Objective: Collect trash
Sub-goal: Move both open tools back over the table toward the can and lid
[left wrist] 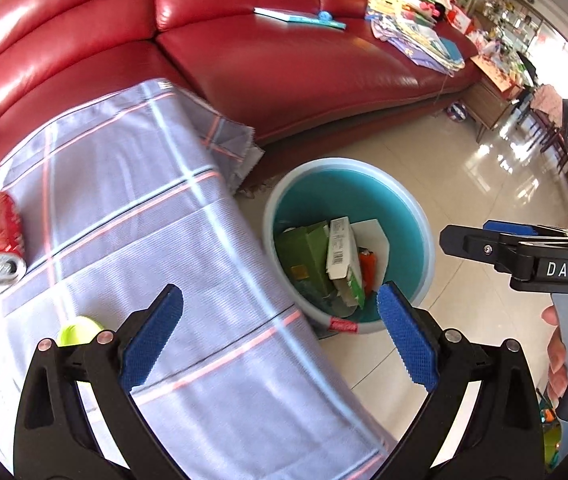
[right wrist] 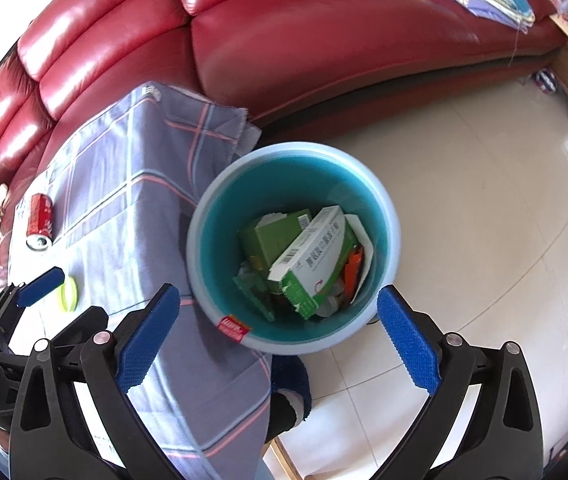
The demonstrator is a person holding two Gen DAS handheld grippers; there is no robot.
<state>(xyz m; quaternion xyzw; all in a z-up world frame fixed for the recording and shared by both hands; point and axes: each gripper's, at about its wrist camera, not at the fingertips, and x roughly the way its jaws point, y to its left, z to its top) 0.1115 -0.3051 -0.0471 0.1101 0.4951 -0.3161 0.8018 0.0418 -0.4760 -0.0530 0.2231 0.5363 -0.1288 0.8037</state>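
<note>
1. Looking down through my right tongs, I see the fingers spread wide with nothing between them, and the bin sits at the centre of the frame.
2. Inside the bin lie a green and white carton, a green box and an orange scrap.
3. My left tongs also stand apart and empty, over the edge of the checked cloth that covers the counter.
4. On that cloth, at the left of the frame, a red can lies on its side, well apart from the bin.
5. A yellow-green round thing lies just beside my left finger, low in the frame; I cannot tell what it is.
6. The bin stands on the tiled floor just beside the cloth, with a red sofa across the top.
</note>
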